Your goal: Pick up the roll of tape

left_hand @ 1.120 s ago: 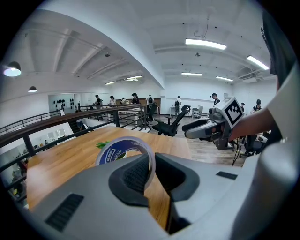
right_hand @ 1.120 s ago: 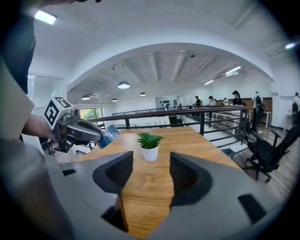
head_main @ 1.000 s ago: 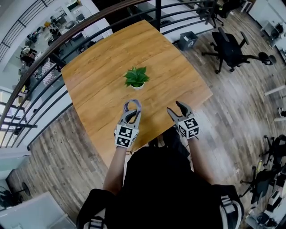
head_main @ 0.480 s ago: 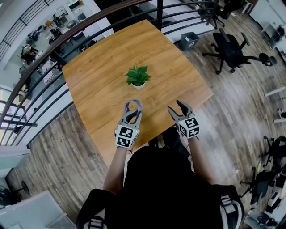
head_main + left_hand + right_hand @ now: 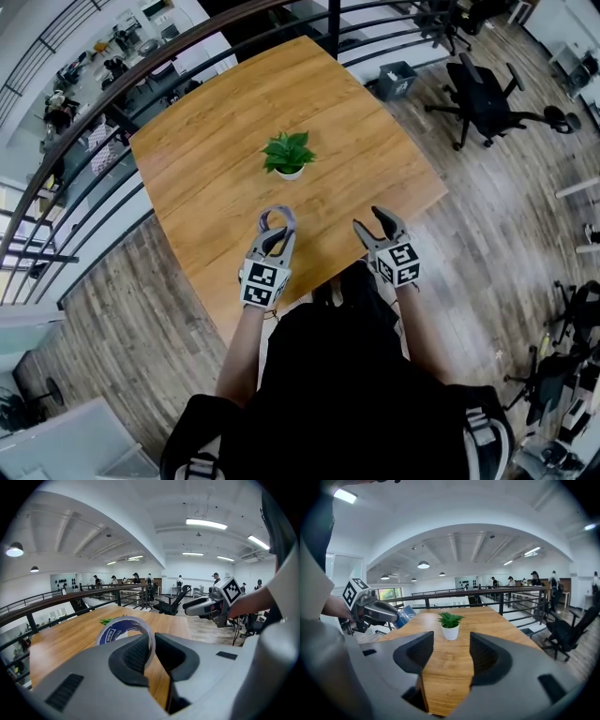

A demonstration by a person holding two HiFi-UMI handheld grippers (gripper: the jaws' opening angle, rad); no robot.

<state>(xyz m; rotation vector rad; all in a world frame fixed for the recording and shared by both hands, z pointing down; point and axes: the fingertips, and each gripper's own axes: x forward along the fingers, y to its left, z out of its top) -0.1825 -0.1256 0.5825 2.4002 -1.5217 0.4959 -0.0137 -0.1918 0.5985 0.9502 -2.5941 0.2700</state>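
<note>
The left tongs (image 5: 277, 229) are closed on the thin wall of the roll of tape (image 5: 277, 217), with one ribbed grey pad inside the ring and the other outside. The roll is a translucent ring with a blue inner label. Its white print is too small to read. The roll stands on edge over the wood-grain tabletop (image 5: 206, 178), close to the near edge and in front of the white-potted plant (image 5: 288, 159). The right tongs (image 5: 371, 223) stand well open and empty over the same edge. The label shows only in the left gripper view. The head view shows a pale ring.
</note>
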